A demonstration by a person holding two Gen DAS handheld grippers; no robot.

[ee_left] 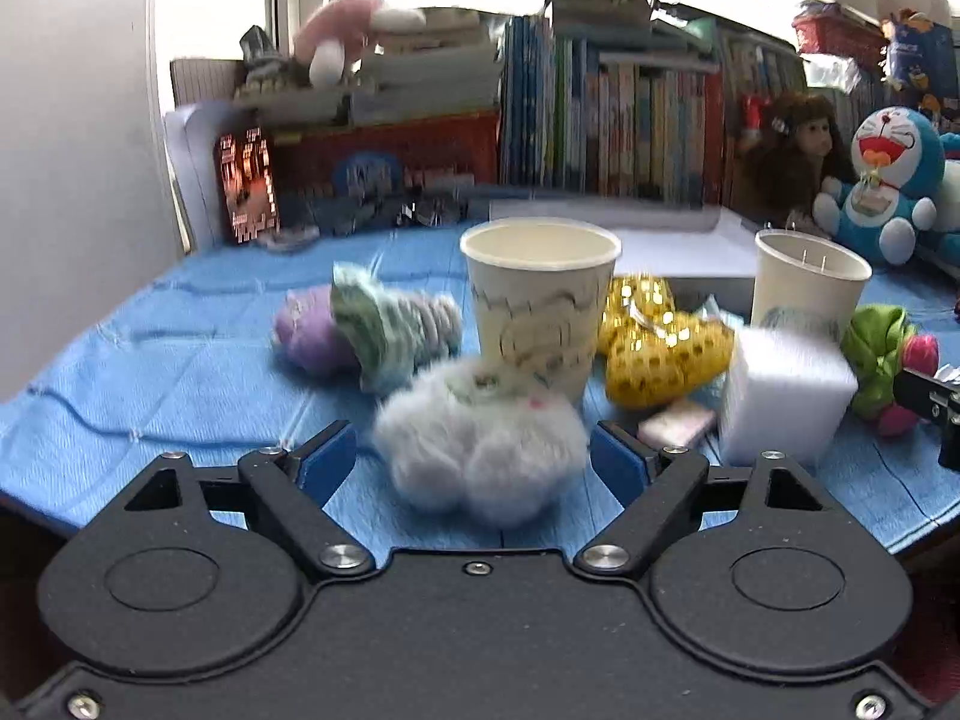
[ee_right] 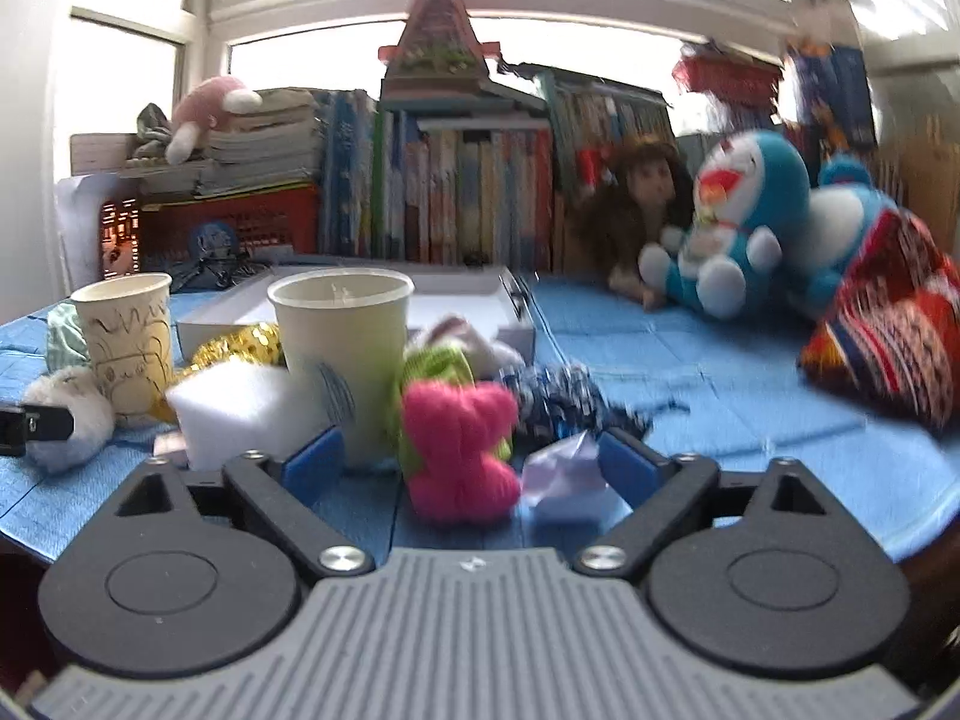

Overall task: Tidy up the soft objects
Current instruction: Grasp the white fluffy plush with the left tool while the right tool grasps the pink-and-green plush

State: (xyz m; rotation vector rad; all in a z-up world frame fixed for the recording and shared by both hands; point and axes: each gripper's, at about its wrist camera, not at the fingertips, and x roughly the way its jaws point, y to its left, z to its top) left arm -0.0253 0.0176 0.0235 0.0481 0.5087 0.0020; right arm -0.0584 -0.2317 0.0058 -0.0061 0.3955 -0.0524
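Blue pads of the left gripper stand apart, a white fluffy toy low in the frame between them, untouched, lying crosswise. Right gripper likewise gapes around a pink-and-green knitted toy standing upright at lower centre. Both grippers tilt slightly downward over the blue cloth. No writing is legible.

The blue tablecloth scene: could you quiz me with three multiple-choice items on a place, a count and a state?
1. The fluffy white pompom lies:
A. before the scribbled paper cup
B. inside it
C. on the books

2. Paper cups standing:
A. one
B. two
C. four

3. The plain paper cup is:
A. tipped over
B. crushed
C. upright

A: the pompom sits on the blue tablecloth, nearer the camera than the cup.
B: one scribbled, one plain.
C: its mouth faces up.
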